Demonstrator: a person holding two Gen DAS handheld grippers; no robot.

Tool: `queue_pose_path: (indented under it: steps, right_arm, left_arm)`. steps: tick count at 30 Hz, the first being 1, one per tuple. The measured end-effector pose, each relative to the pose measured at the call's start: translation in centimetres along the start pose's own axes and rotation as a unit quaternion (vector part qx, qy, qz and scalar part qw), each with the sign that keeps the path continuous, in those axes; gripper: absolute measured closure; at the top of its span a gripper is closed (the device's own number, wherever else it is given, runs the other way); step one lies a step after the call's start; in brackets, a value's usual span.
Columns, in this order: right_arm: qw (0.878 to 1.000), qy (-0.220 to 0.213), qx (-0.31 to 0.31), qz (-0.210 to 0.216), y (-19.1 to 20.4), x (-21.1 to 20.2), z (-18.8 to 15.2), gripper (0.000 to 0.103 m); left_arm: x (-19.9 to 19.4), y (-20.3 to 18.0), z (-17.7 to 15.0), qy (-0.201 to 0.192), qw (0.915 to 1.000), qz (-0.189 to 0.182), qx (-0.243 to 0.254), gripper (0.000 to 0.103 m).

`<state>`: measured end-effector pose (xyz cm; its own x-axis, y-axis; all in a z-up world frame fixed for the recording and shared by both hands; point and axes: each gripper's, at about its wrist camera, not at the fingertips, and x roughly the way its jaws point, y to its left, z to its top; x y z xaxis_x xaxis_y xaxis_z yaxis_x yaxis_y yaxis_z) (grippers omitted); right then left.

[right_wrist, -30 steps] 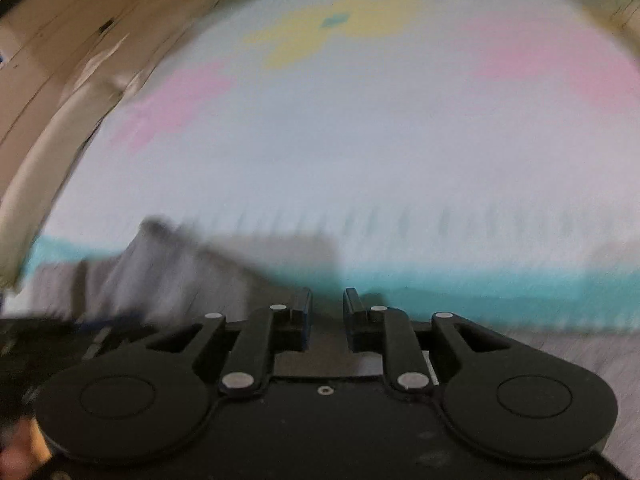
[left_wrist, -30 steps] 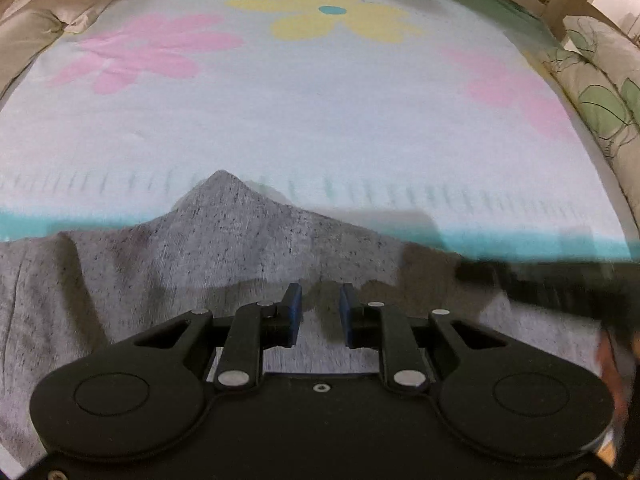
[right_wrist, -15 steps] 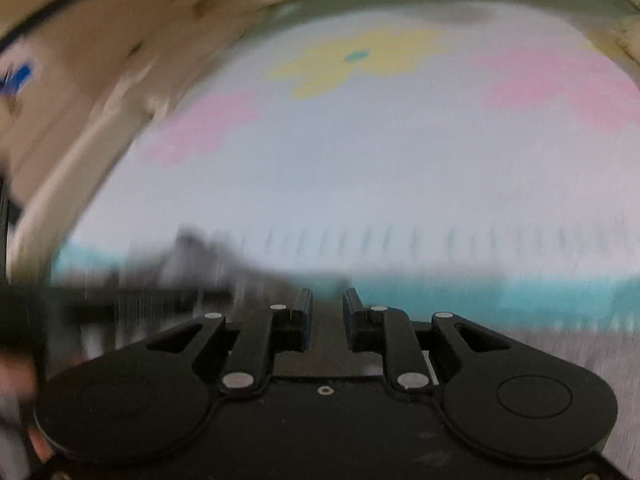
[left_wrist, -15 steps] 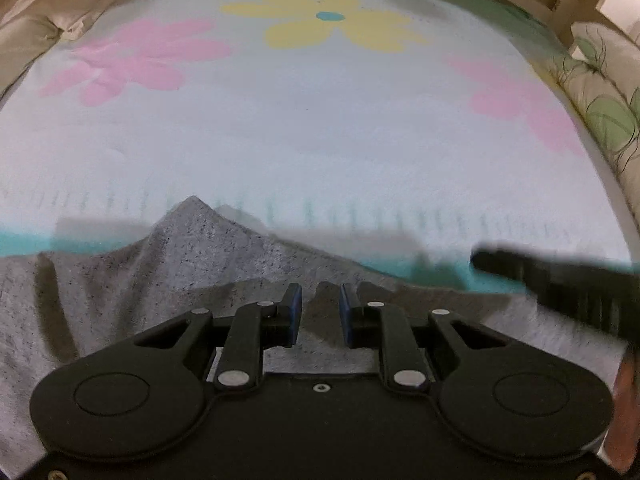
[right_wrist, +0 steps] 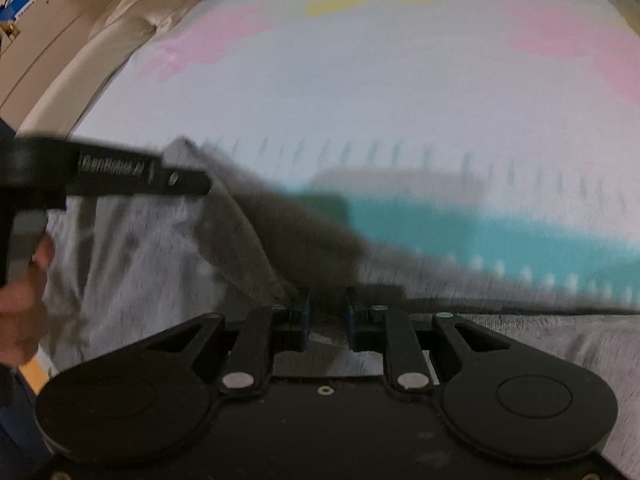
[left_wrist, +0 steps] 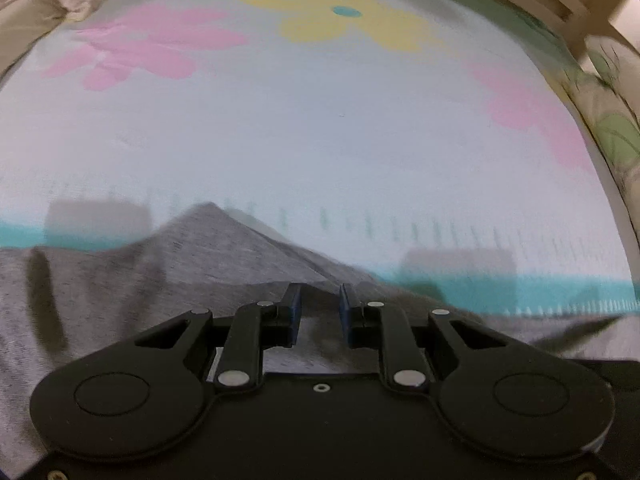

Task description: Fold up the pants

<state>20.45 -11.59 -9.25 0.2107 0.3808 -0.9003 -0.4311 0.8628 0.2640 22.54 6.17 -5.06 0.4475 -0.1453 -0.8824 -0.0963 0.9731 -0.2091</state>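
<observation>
Beyond the bunched grey pants [left_wrist: 208, 264], the flowered bed sheet [left_wrist: 320, 128] lies open, hemmed by a leaf-print pillow [left_wrist: 612, 136].

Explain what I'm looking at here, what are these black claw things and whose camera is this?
No robot here: a person holds a two-finger gripper in each hand, and each gripper has a wide-angle camera looking along its fingers. One picture looks over the left gripper, the other over the right gripper. At the left edge of the right-hand view, the person's hand holds the left tool. On the surface lies a pale flowered sheet with a teal stripe, and on it the grey pants being folded. Each gripper seems to pinch a fold of the pants between its blue pads, lifting the cloth into a peak, though the pictures are blurred.
</observation>
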Motion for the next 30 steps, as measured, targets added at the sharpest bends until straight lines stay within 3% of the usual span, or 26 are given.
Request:
queue_pose_path:
  steps: [3,10,14,17,21,24,30]
  right_arm:
    - [1.0,-0.002,0.001,-0.001,0.0,0.6,-0.2,0.083]
    - [0.999,-0.033,0.038,-0.012,-1.5,1.9,3.2,0.087]
    - [0.995,-0.067,0.039,-0.059,-2.0,1.8,4.8,0.082]
    - [0.991,-0.12,0.058,-0.028,-2.3,-0.8,4.3,0.082]
    - [0.995,-0.091,0.018,0.039,-0.6,-1.9,2.6,0.082]
    - [0.998,-0.053,-0.01,0.035,0.7,-0.3,2.2,0.082]
    - [0.998,-0.032,-0.018,0.06,1.5,2.4,5.0,0.073]
  left_arm:
    - [0.7,0.0,-0.4,0.026,0.9997,-0.005,0.0,0.076]
    - [0.8,1.7,-0.5,0.021,0.9994,0.02,-0.02,0.076]
    - [0.3,3.1,-0.6,0.018,0.9991,0.026,-0.03,0.076]
    - [-0.3,4.1,-1.0,0.014,0.9992,0.027,-0.027,0.076]
    - [-0.5,6.1,-1.3,0.023,0.9986,0.032,-0.036,0.075]
    - [-1.2,7.3,-1.9,0.024,0.9985,0.03,-0.039,0.075]
    - [-2.3,7.9,-4.0,0.0,0.9984,0.057,-0.003,0.075]
